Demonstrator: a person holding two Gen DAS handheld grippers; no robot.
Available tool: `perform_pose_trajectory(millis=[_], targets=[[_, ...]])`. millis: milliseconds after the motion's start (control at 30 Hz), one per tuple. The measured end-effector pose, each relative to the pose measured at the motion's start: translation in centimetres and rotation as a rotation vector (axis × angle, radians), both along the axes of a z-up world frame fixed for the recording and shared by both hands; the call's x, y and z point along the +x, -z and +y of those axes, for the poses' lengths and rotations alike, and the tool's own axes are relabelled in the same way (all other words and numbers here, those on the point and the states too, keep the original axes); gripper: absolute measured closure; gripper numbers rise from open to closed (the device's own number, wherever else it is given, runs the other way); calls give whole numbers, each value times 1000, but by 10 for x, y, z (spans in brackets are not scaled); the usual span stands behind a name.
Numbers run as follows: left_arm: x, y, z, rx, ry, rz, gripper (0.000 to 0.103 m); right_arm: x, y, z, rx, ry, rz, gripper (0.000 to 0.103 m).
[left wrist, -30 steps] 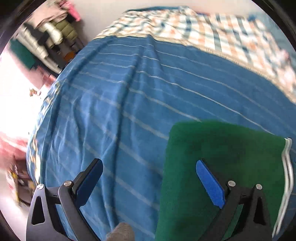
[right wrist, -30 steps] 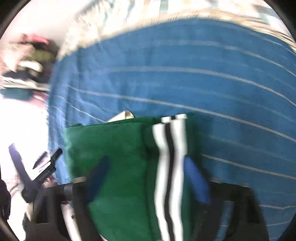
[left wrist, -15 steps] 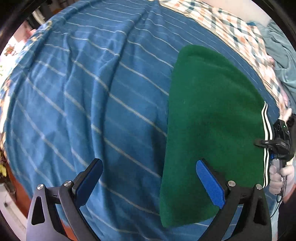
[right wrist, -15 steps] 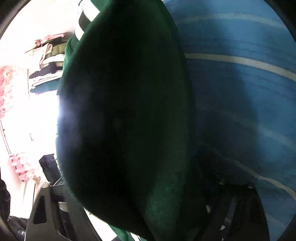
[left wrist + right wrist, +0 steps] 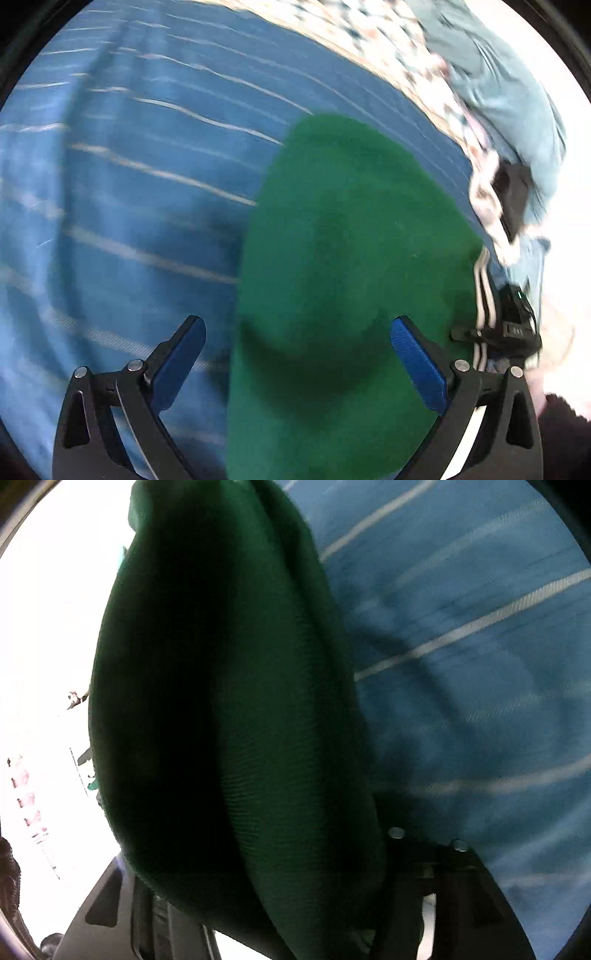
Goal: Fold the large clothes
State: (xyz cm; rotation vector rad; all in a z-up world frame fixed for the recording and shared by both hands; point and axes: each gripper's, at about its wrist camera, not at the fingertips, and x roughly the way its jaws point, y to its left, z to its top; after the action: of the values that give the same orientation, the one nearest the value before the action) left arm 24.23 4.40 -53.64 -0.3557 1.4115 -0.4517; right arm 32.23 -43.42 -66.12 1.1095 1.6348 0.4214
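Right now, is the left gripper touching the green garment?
Cannot tell. In the left wrist view the left gripper is wide open over the green garment; any gap beneath its pads isn't visible.

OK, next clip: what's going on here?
A person with two handheld grippers is folding a green garment on a bed covered by a blue striped sheet. The left gripper is open above the cloth, holding nothing. The right gripper is at the white-striped edge, apparently gripping it; green fabric fills its own camera.
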Motion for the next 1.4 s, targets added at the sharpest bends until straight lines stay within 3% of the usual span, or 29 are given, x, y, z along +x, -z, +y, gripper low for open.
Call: perform_pose_trajectory(millis=[67,200,267,367,600,800,1033,1167,1267,1400], targets=[[8,12,-15,-31,61,8,1,9,10,1,-14,-60,-34,28],[16,18,-21,-42,71,-10,2,21,24,0,42,-52,-60,26],[15,12,-20,-42,61,-23,8,25,21,1,31,-55,-76,33],[10,-5,-19,-32,50,-53,12,30,9,0,48,-15,-76,55],[42,-41,-16,-80,6,-95,12,75,-45,-2,111,10,-139,61],[118,-82,-8,-123,-55,-180,12,175,-89,-8,116,-19,-233,61],[274,-112,-13,-89,-67,-297,12,355,-105,12,106,-22,-309,62],[355,-99,-14,-52,-69,-325,12,460,-92,17,80,-48,-332,62],[409,-72,-12,-29,-50,-314,12,518,-68,10,49,-70,-326,62],[448,-23,-15,14,-21,-264,12,562,-21,6,3,-86,-280,61]])
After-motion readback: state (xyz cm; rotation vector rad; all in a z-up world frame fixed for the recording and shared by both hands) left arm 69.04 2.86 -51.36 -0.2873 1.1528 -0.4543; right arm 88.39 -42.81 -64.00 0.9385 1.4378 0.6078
